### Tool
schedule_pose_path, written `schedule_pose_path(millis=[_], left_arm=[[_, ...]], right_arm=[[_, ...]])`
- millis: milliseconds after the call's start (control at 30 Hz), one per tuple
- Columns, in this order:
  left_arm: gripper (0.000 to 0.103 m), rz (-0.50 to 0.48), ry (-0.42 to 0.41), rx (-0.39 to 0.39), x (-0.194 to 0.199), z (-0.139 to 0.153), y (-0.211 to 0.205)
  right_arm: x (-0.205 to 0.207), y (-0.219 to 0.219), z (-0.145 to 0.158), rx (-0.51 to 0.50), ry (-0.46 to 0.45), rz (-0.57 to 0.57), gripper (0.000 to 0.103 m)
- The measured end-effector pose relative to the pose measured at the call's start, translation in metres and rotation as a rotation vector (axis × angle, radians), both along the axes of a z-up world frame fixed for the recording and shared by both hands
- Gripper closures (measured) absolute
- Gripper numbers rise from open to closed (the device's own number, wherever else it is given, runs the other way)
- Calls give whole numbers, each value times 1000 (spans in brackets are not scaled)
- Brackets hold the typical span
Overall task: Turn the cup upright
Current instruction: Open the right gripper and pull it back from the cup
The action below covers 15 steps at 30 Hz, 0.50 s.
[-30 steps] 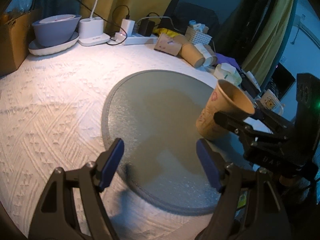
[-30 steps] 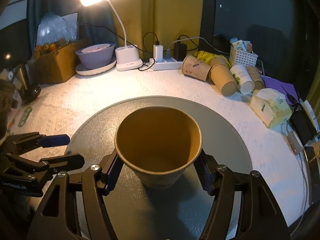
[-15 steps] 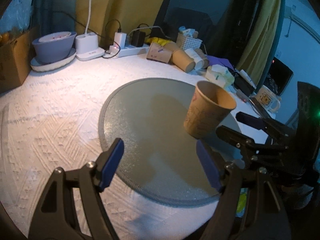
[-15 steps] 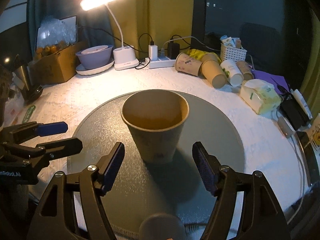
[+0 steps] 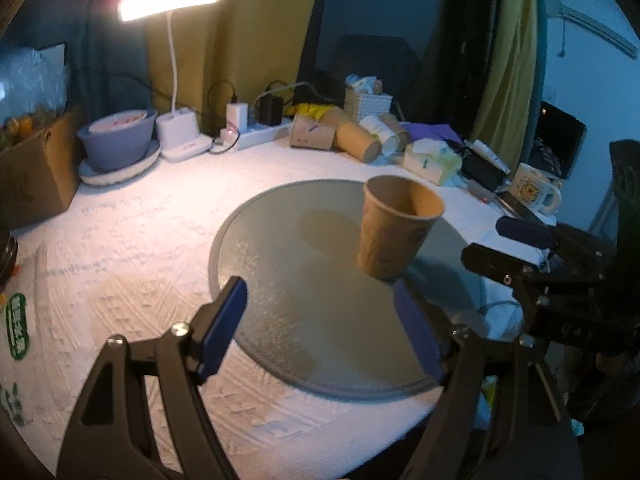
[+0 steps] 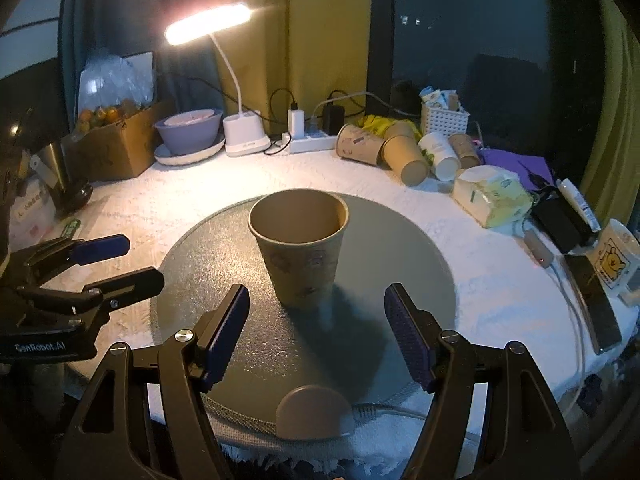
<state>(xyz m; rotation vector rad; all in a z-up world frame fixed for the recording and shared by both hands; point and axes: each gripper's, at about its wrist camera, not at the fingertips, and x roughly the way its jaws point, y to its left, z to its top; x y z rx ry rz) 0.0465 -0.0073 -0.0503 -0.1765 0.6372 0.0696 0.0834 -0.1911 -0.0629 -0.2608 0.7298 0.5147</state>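
A second ago I had the paper cup pinched in my right hand-held gripper; now that gripper has let go and pulled back toward me, its blue pads spread wide with nothing between them and the cup well clear ahead of the tips. The cup stands on its base, mouth up, on the round grey mat in the middle of the white-covered tabletop. From the left wrist view it seems to lean slightly, though I suspect that is lens distortion, since the right view shows it sitting flat. My left hand-held gripper hangs off to the side, equally wide open and empty, with the cup beyond its right pad. By my reading the flip is done: the cup holds itself upright without support, and all that remains is to keep both tools away from it.
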Motion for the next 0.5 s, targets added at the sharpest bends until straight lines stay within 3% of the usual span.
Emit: schedule_pose_path(millis=[500], left_arm=[[26,-36,-165,140,-34,50,-28]], right_arm=[[-35,-20,44,109,-58,-13,30]])
